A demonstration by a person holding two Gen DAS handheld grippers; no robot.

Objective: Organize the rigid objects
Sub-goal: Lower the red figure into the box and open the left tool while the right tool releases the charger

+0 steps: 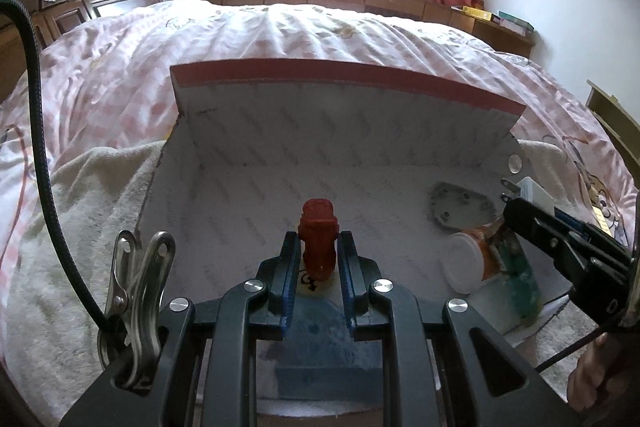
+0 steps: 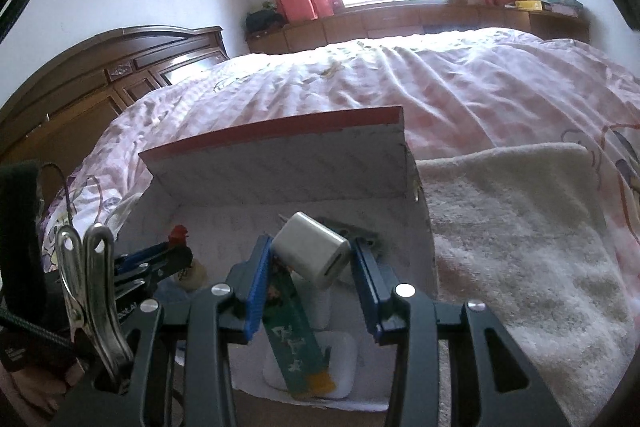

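A pink checked quilt [image 1: 320, 27] covers the bed, with a cream fleece towel [image 2: 520, 227] spread on it. On the towel sits an open white cardboard box with a red-edged lid [image 1: 328, 131]; its near wall is cut off behind the gripper frames. A green flat packet [image 2: 298, 355] and an orange jar with a white lid [image 1: 466, 261] lie inside, both partly hidden. At twelve o'clock from the left gripper [image 1: 318, 255], its blue pads clamp a small red figure-shaped toy [image 1: 319, 239] above the box floor. The right gripper [image 2: 312, 259] grips a white cube-shaped wall charger [image 2: 312, 253], tilted, over the box's two-o'clock corner.
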